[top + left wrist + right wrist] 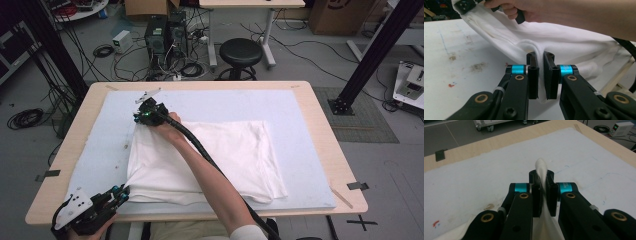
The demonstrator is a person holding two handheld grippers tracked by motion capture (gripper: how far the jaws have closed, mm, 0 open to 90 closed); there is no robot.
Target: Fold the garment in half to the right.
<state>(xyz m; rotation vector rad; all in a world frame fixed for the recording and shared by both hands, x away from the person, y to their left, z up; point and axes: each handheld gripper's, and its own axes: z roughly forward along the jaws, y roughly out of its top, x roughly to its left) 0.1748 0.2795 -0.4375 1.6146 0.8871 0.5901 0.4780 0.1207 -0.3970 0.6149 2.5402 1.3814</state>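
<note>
**White cloth pinched at two corners by both grippers**

In the high view, a folded white cloth (210, 157) is lying on the pale mat (300, 107) covering the table (325, 145). The cloth's far left corner is being gripped by the right gripper (141, 116), reached across on an outstretched forearm, while its near left corner is being held by the left gripper (122, 192) at the table's near edge.

In the left gripper view, the left gripper (541, 75) is being kept almost fully closed, a bunched fold of the cloth (564, 42) being squeezed between its jaws; the cloth is being lifted clear of the mat (461, 65) there.

In the right gripper view, the right gripper (543, 192) is likewise being kept nearly closed on the cloth (542, 167), whose pinched tip is sticking up past the jaws, above the mat (474, 182).
</note>
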